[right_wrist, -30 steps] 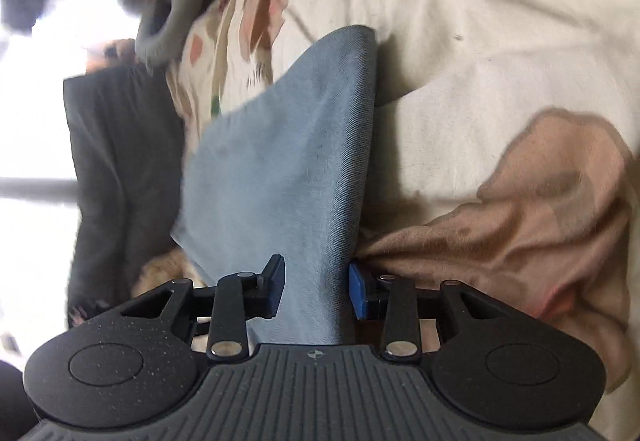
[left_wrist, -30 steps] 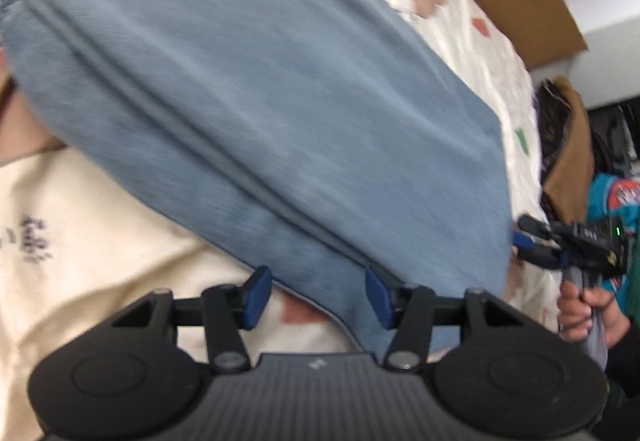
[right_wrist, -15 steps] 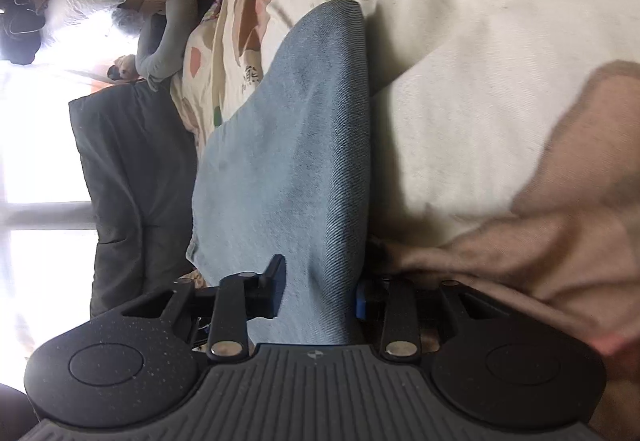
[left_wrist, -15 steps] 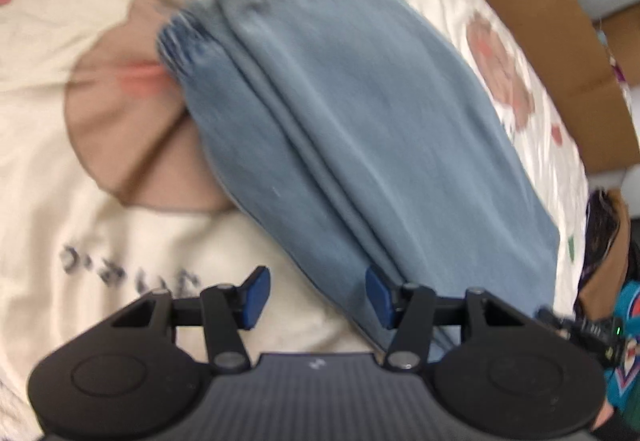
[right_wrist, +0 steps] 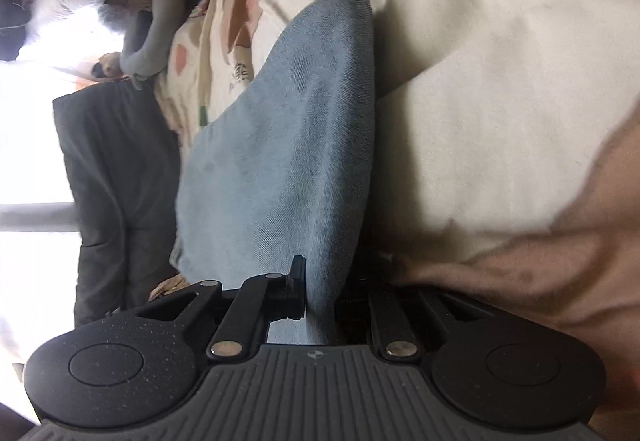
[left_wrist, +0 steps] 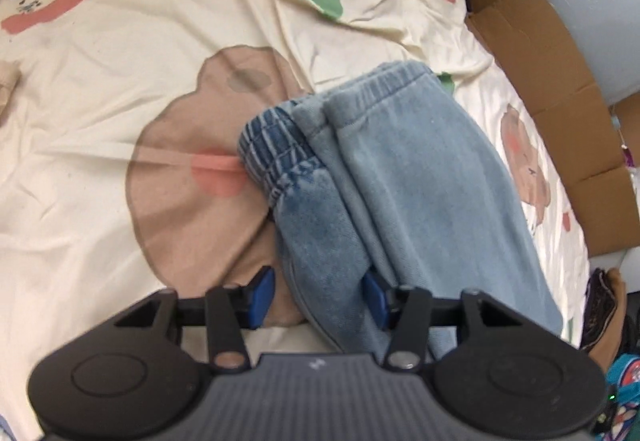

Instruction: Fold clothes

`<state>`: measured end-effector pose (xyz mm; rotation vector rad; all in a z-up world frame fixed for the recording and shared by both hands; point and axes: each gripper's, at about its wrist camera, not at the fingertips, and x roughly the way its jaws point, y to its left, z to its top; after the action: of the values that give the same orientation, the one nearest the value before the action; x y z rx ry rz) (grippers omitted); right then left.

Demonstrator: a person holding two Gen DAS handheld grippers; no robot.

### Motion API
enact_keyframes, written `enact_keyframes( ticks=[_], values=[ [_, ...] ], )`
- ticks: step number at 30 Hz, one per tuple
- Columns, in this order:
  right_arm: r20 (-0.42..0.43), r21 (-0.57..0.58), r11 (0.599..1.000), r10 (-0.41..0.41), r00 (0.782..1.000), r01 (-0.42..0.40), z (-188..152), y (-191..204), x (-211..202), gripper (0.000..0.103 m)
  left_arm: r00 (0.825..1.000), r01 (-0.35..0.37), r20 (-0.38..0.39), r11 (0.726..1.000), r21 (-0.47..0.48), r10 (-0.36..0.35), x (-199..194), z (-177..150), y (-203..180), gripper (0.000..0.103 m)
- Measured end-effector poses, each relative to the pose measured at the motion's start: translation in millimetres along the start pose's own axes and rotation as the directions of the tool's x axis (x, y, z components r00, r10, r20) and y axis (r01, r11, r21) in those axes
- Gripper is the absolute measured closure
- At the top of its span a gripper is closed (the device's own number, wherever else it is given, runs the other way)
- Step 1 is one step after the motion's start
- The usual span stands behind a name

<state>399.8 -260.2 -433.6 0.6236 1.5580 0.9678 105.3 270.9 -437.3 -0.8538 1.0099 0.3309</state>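
Folded light blue denim trousers (left_wrist: pixel 404 193) lie on a cream bedsheet (left_wrist: pixel 120 61) with brown, pink and green blotches. Their elastic waistband (left_wrist: pixel 280 157) faces away from me. My left gripper (left_wrist: pixel 318 299) is open, its blue pads either side of the near edge of the fold's left part. In the right wrist view the trousers (right_wrist: pixel 288 145) run forward from my right gripper (right_wrist: pixel 320 297), which is shut on their folded edge against the sheet (right_wrist: pixel 500 81); its right finger is hidden in the cloth.
Flattened brown cardboard (left_wrist: pixel 560 89) lies along the bed's right side. A dark garment (right_wrist: pixel 116 193) hangs over the bed's edge in the right wrist view, with a grey curved object (right_wrist: pixel 156 33) beyond it. A bright window lies to the left.
The left gripper has pulled back and down, so the whole fold and waistband now show. The right gripper has closed on the trousers' edge and pressed lower to the sheet.
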Motion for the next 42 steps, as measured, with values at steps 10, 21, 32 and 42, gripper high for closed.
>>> enact_keyframes(
  ticks=[10,21,32,42],
  values=[
    [0.044,0.008,1.0,-0.022,0.999,0.022,7.0,17.8,-16.7,0.097,1.0,0.024,0.004,0.999,-0.027,-0.024,-2.2,-12.4,-4.6,0.078],
    [0.077,-0.084,0.991,-0.099,0.992,0.105,38.1,54.0,-53.2,0.098,0.995,0.087,-0.035,0.993,-0.082,-0.09,-1.4,-33.9,-22.8,0.081],
    [0.109,-0.06,0.976,-0.2,0.974,0.208,68.9,48.0,-124.7,0.098,0.981,0.154,-0.109,0.986,-0.064,-0.161,21.5,-77.9,-71.9,0.081],
    [0.155,0.065,0.975,-0.219,0.963,0.211,75.5,-0.5,-173.3,0.097,0.972,0.146,-0.2,0.986,0.086,-0.126,34.5,-99.9,-117.8,0.08]
  ],
)
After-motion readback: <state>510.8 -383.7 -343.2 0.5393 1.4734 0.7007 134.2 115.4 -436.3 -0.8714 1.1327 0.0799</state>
